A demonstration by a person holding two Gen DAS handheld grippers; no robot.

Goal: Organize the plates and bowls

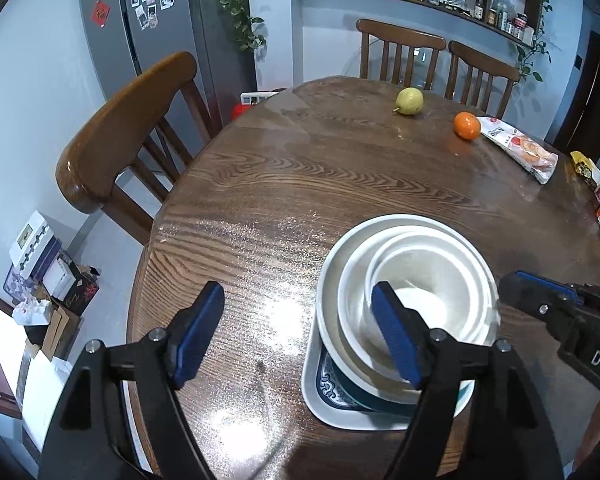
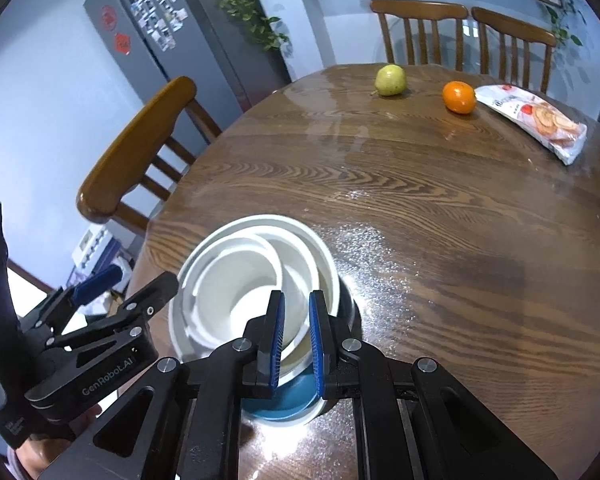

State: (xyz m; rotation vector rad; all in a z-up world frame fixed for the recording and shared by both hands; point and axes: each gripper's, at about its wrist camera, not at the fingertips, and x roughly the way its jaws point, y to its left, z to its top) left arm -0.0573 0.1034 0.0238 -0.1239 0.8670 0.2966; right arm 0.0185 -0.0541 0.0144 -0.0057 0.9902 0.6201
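Note:
Several white bowls sit nested in a stack on a blue-patterned plate, which lies on a white square plate near the table's front edge. The stack also shows in the right wrist view. My left gripper is open; its right finger stands over the bowls and its left finger over bare table. My right gripper is nearly closed, its blue pads on either side of the near rim of the bowls; whether they press the rim I cannot tell. It also shows in the left wrist view.
The round wooden table holds a pear, an orange and a snack packet at the far side. Boxes stand at the right edge. Wooden chairs stand to the left and behind.

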